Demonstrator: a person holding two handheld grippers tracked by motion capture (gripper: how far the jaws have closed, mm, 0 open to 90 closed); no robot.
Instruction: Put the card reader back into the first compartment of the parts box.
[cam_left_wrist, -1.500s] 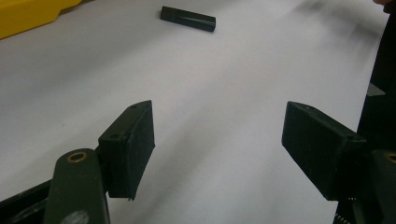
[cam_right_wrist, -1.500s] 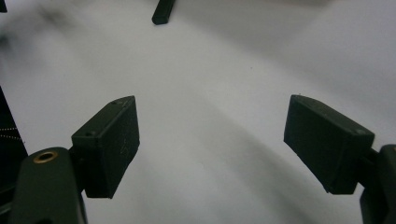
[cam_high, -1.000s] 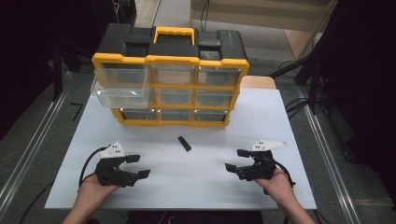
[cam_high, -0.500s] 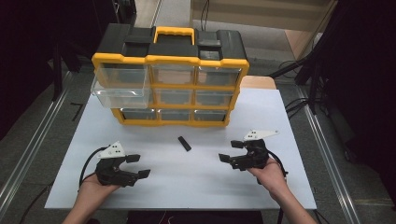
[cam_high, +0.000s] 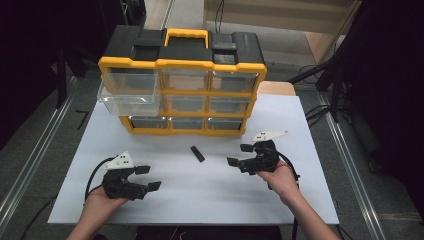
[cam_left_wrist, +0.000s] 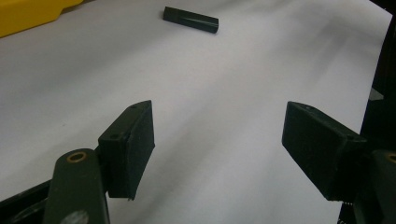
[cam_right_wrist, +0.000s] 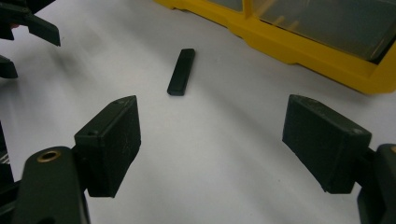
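The right tool (cam_high: 240, 154), jaws apart, has moved forward toward the black bar (cam_high: 197, 153) lying on the bench (cam_high: 300, 130) before the organiser (cam_high: 180, 80). A pickup looks likely. The left tool (cam_high: 148, 178) rests, jaws apart.

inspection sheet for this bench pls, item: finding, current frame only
Surface: white table top, flat.
Job's things: yellow and black drawer organizer at the far edge, its top-left clear drawer pulled out; small black bar lying flat in front.
Clutter: nothing seen.
Grippers: left gripper and right gripper, both open, empty, held low over the table.
Cables: one trails from each gripper; more on the floor at right.
Surroundings: metal rails, dark room.
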